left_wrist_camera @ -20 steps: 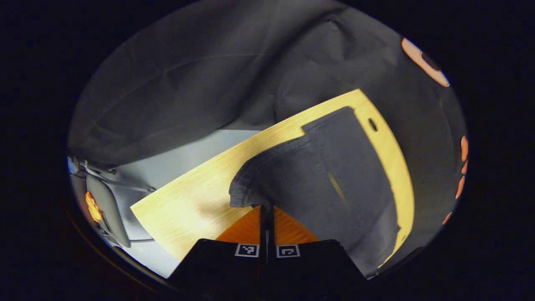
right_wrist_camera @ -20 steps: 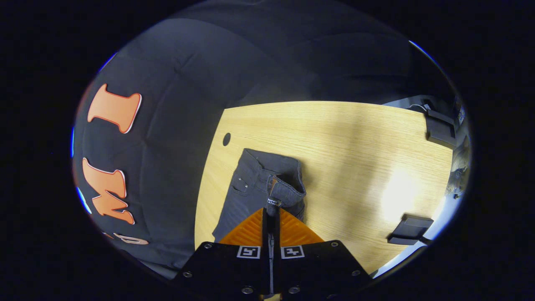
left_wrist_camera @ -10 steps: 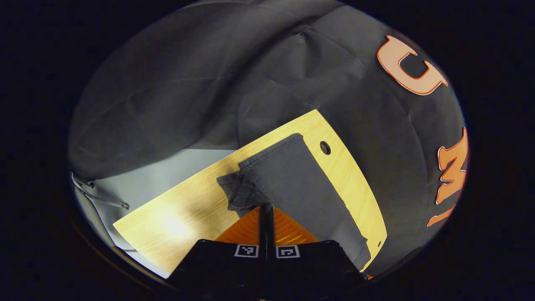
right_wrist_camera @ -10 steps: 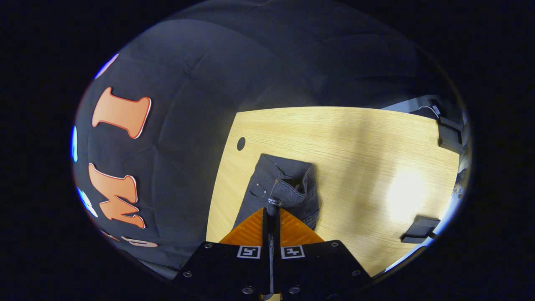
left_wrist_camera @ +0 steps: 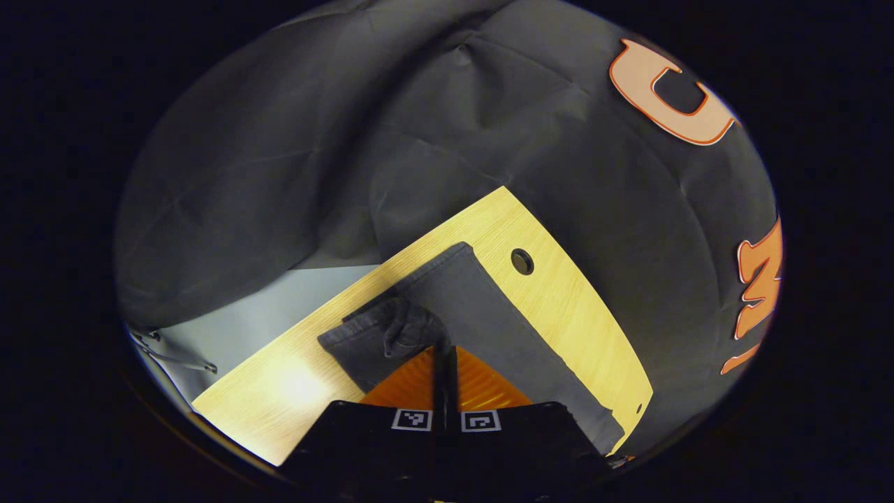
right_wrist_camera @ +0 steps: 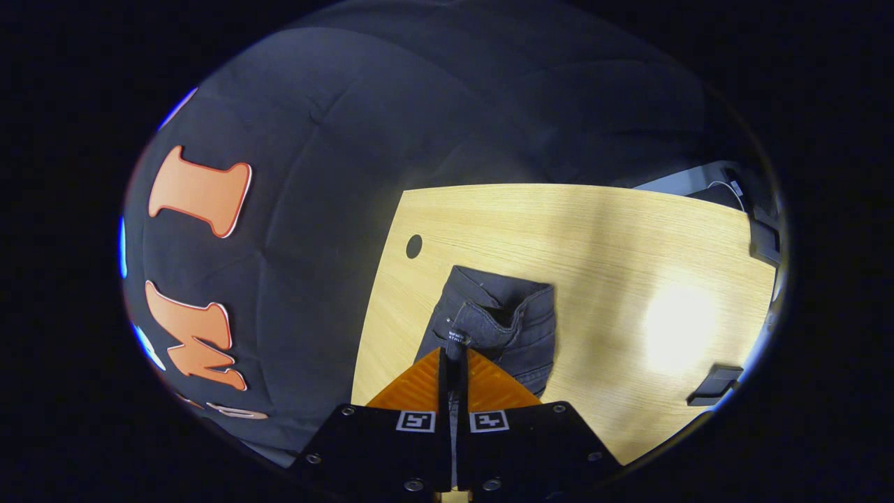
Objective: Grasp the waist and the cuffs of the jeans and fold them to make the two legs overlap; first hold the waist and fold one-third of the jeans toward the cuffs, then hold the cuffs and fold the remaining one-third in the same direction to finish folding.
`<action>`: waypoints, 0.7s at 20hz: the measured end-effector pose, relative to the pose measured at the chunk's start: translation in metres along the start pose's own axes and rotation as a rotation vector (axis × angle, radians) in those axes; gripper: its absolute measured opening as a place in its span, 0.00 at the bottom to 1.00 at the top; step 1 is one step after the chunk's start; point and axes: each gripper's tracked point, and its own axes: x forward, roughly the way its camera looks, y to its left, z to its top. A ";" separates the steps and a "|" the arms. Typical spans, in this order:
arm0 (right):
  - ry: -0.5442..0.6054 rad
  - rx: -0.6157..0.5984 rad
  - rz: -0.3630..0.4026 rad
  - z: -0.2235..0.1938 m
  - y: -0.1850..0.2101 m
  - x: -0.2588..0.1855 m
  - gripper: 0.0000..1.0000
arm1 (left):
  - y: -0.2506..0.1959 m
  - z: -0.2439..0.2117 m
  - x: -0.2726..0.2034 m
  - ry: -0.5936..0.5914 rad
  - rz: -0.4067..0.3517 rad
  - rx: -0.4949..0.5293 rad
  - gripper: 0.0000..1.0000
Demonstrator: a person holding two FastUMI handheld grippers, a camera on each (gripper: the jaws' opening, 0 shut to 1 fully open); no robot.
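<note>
Pale wood table [left_wrist_camera: 559, 300] under both grippers, round cable hole [left_wrist_camera: 522, 261] near its edge; black cloth wall [left_wrist_camera: 293, 161] behind, grey floor [left_wrist_camera: 237, 328] past far edge.

Left gripper [left_wrist_camera: 444, 353]: fingers pressed together, pinching bunched cuff end of dark jeans [left_wrist_camera: 482, 314]; legs lie flat along table toward hole.

Right gripper [right_wrist_camera: 454, 353]: fingers closed on waistband of jeans [right_wrist_camera: 503, 321], waist lifted and crumpled, pocket rivets visible.

Right gripper view adds dark clamp-like objects [right_wrist_camera: 712, 384] at table's far edge.
</note>
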 end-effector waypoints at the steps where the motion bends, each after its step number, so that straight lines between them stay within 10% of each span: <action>1: -0.001 -0.002 -0.006 0.002 0.003 0.004 0.04 | -0.003 0.004 0.008 0.008 0.005 0.012 0.01; 14: 0.051 -0.073 -0.108 0.012 0.037 0.079 0.04 | 0.004 0.039 0.057 0.022 0.125 0.091 0.01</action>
